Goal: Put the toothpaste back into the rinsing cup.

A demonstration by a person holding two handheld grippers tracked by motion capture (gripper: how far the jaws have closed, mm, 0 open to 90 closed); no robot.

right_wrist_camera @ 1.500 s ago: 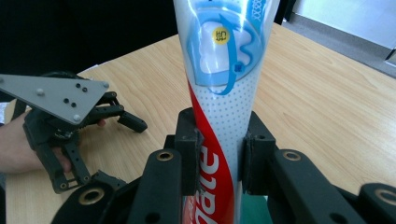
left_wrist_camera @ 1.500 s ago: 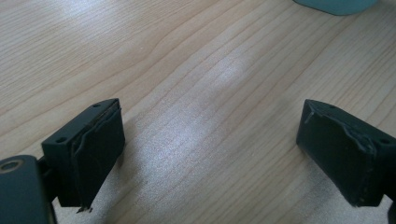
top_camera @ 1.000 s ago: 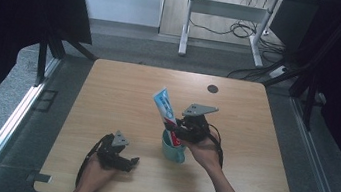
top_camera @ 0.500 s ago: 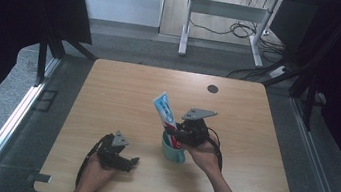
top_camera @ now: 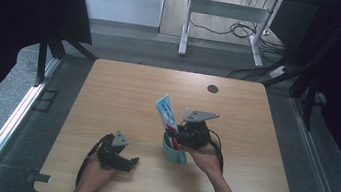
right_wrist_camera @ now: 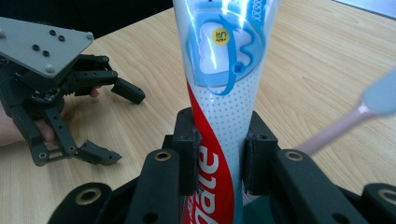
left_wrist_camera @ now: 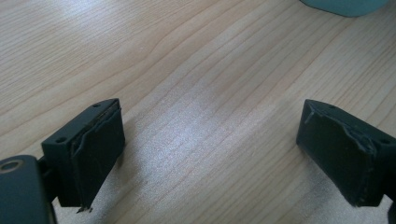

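Both tongs low: right tongs (top_camera: 179, 136) pinch toothpaste tube (top_camera: 166, 112) upright.

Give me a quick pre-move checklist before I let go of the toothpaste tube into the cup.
1. Right gripper shut on the toothpaste tube, jaws on both sides: ok.
2. Tube's lower end inside the teal cup: ok by the high view; whether it reaches the bottom: cannot tell.
3. Tube upright: not ok, it leans up and to the left in the high view.
4. Pink-handled toothbrush beside the tube, clear of the jaws: ok.
5. Left gripper open, low over the table, apart from the cup: ok.
6. Cup steadied by anything: not ok, nothing holds it.
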